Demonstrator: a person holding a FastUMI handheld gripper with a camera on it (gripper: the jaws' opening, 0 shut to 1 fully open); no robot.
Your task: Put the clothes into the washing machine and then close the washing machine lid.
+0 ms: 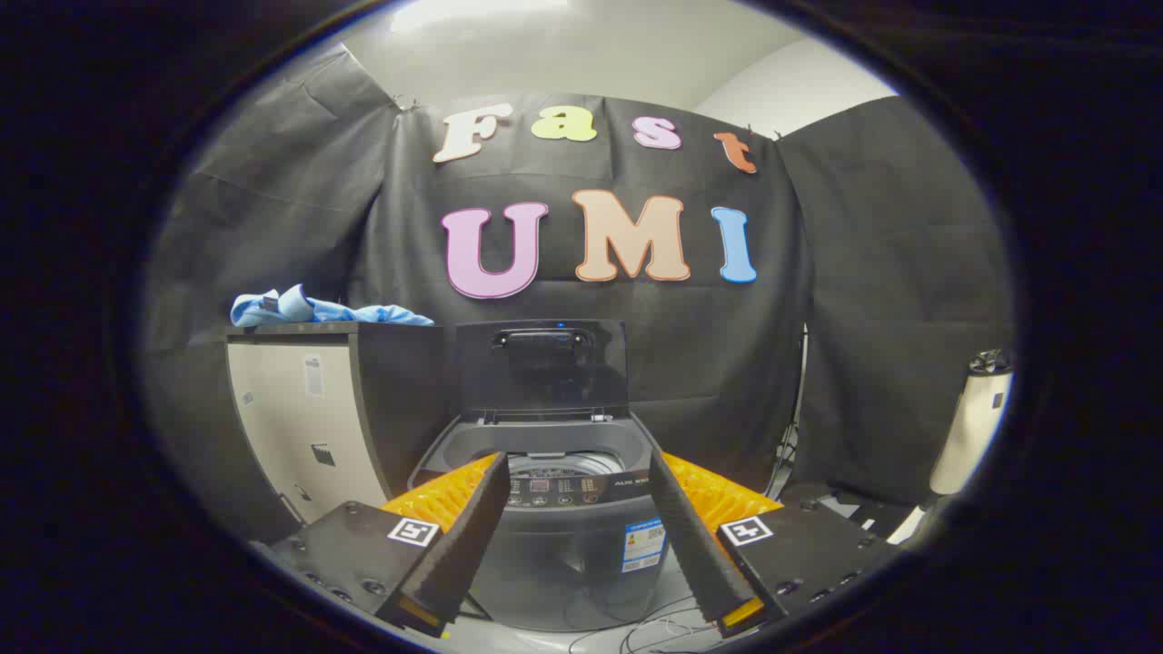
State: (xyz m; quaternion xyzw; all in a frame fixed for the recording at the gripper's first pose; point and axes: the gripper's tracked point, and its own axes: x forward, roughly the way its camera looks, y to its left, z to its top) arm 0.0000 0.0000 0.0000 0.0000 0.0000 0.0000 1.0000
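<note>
A small dark grey top-loading washing machine (568, 536) stands on the floor just ahead of my fingers, its lid (542, 368) raised upright against the black wall and its drum (563, 461) showing. A light blue garment (313, 310) lies crumpled on top of a cabinet (304, 413) to the left of the machine, well beyond my fingers. My gripper (578, 472) is open, its two black foam-padded fingers (468, 536) spread wide to either side of the washer's front, with nothing held between them.
The cabinet with a pale front stands close against the washer's left side. A white cylindrical object (970, 422) stands far right. Cables (654, 627) lie on the floor in front of the machine, and black cloth walls close in the booth.
</note>
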